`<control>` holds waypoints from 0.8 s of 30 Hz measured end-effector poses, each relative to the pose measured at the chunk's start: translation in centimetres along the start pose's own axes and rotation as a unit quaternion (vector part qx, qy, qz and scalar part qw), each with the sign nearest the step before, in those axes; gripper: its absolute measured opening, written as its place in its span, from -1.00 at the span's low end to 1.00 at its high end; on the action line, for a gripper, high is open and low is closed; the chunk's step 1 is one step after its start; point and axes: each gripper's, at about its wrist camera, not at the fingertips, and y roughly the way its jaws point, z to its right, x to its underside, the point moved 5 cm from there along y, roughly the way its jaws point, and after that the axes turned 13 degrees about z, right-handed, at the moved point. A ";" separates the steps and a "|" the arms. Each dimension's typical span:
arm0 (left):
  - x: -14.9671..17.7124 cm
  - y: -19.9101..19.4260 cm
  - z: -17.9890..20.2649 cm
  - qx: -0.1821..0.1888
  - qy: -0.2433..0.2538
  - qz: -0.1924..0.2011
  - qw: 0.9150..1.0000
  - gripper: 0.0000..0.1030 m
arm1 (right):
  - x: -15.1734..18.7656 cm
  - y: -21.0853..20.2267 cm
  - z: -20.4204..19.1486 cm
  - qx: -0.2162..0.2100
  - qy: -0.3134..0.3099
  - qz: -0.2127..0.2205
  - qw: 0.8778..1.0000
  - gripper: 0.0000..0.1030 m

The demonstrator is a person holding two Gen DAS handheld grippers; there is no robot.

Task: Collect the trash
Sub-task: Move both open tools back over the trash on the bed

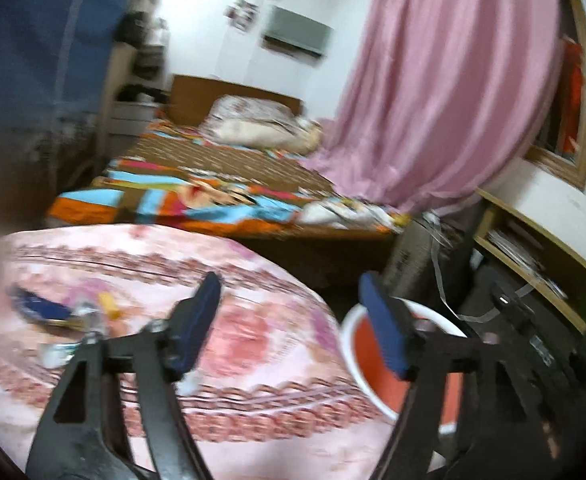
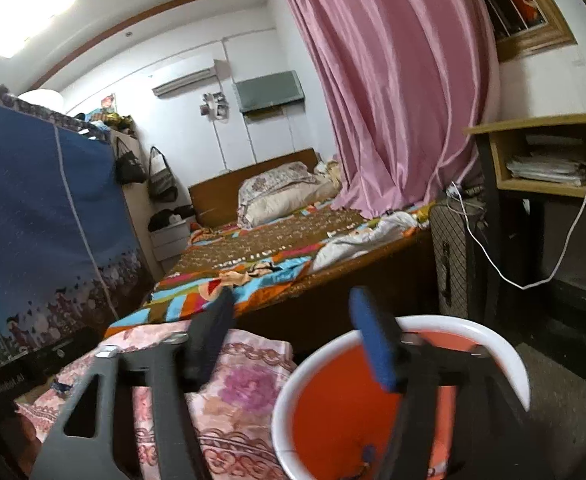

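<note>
In the left wrist view, trash lies at the left of a pink floral cloth (image 1: 261, 344): a blue wrapper (image 1: 41, 308), a yellow scrap (image 1: 109, 306) and a whitish clear piece (image 1: 59, 354). My left gripper (image 1: 289, 284) is open and empty over the cloth's right edge, to the right of that trash. Under its right finger stands an orange bin with a white rim (image 1: 347, 340). My right gripper (image 2: 291, 296) is open and empty. Its right finger hangs over the bin (image 2: 333, 420), its left over the cloth (image 2: 245, 392). A small blue scrap (image 2: 367, 452) lies low in the bin.
A bed with a colourful sheet (image 2: 253, 256) lies beyond the cloth and bin. A pink curtain (image 2: 393, 100) drapes onto it. A blue fabric wardrobe (image 2: 41, 220) stands left. Right are a dark case (image 2: 449, 256), a white cable (image 2: 533, 280) and a wooden shelf (image 2: 549, 168).
</note>
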 end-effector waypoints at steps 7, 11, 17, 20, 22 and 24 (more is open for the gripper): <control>-2.2 -2.7 -5.2 -0.083 0.010 0.076 0.994 0.78 | -0.6 -0.6 -3.6 -0.025 -0.001 0.046 0.999 1.00; -2.8 -4.8 -8.1 -0.114 0.031 0.102 0.988 0.78 | -0.4 -0.7 -6.3 -0.051 -0.010 0.056 0.997 1.00; -2.7 -7.1 -11.6 -0.143 0.055 0.131 0.979 0.78 | 0.3 -1.1 -10.3 -0.103 -0.035 0.068 0.992 1.00; -2.8 -8.0 -12.8 -0.153 0.077 0.141 0.975 0.78 | 0.8 -1.4 -12.5 -0.127 -0.057 0.073 0.988 1.00; -2.6 -8.4 -13.8 -0.156 0.093 0.146 0.973 0.78 | 1.2 -1.5 -13.4 -0.138 -0.069 0.074 0.985 1.00; -2.4 -8.6 -14.3 -0.159 0.102 0.148 0.971 0.78 | 1.8 -1.4 -14.5 -0.149 -0.080 0.070 0.983 1.00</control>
